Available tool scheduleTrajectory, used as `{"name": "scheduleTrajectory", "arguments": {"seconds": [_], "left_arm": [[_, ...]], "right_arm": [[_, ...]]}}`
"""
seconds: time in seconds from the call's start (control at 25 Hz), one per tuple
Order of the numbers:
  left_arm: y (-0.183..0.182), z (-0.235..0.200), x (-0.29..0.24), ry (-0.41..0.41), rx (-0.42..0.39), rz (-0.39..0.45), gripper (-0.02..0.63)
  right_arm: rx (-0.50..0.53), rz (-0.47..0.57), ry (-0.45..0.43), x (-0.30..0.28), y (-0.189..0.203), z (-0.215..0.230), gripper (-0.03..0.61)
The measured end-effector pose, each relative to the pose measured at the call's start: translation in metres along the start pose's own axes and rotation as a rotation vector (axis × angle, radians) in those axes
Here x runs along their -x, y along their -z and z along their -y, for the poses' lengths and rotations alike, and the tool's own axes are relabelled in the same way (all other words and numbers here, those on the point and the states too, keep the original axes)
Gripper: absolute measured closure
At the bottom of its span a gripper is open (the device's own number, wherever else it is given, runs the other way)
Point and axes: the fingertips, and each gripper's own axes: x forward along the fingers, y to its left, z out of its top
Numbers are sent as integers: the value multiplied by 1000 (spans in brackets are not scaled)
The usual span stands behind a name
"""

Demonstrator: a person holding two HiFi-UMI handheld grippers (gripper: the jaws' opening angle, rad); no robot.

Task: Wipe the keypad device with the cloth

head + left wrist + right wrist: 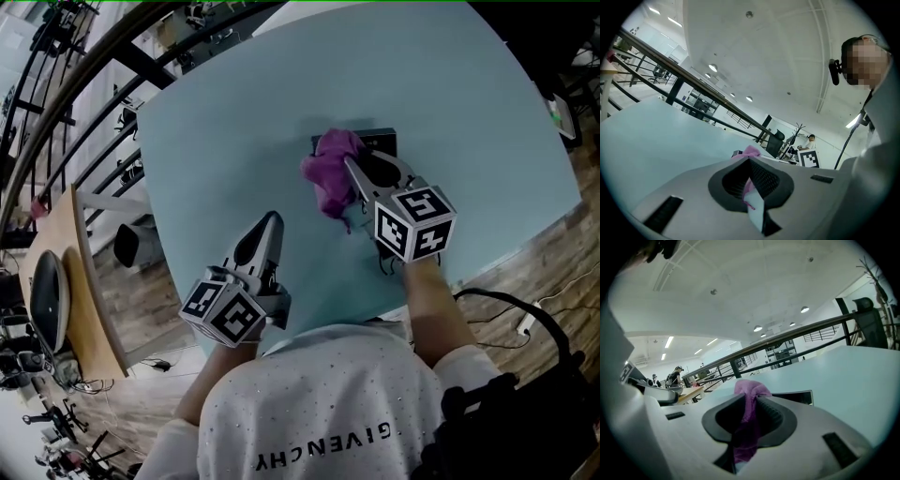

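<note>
- Because its jaws are pressed together on a bunched fold of the pink cloth (746,389), the right hand-held gripper (750,401) has the wiping tool in hand. The fabric fills the gap between the jaws and spills above and below them.
- In the head view, the cloth (328,173) bulges at this hand-held gripper's tips (352,169) and to their left. A tail of it hangs back along the jaws toward the person.
- The keypad device (380,142), a dark flat slab, lies directly ahead of and beneath those tips. The right gripper view shows its edge (794,397) just past the jaws on the right. The cloth covers the device's left end, but I cannot tell whether it presses on the keys.
- The left hand-held gripper (274,217) is well apart to the right one's left and nearer the person. It hovers over the bare pale teal surface (234,141). Its jaws (750,161) are drawn together to a thin slit and hold nothing, and the cloth (750,151) shows only in the distance beyond them.
- Nothing steadies the device, so a firm sideways stroke could, I judge, push it across the smooth surface instead of cleaning it.
- The cloth is held as a wad, so a low stroke might bring the hard jaw tips onto the keys, scraping or pressing them.
- The hanging tail could catch on the device's corner and pull fabric from the grip.
</note>
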Motion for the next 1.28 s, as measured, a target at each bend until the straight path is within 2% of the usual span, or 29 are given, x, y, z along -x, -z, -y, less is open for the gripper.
{"name": "scheduleTrajectory", "arguments": {"seconds": [0.24, 0.52, 1.08, 1.28], "left_arm": [[-1, 3, 0, 2, -5, 4, 608], [-1, 7, -1, -5, -41, -6, 608], [14, 8, -14, -15, 18, -10, 609], [16, 14, -13, -12, -76, -37, 609]], "right_arm": [[-48, 15, 67, 14, 1, 26, 500], [-92, 41, 106, 26, -4, 47, 500], [-109, 58, 158, 50, 0, 78, 497], [-124, 58, 180, 54, 2, 85, 494]]}}
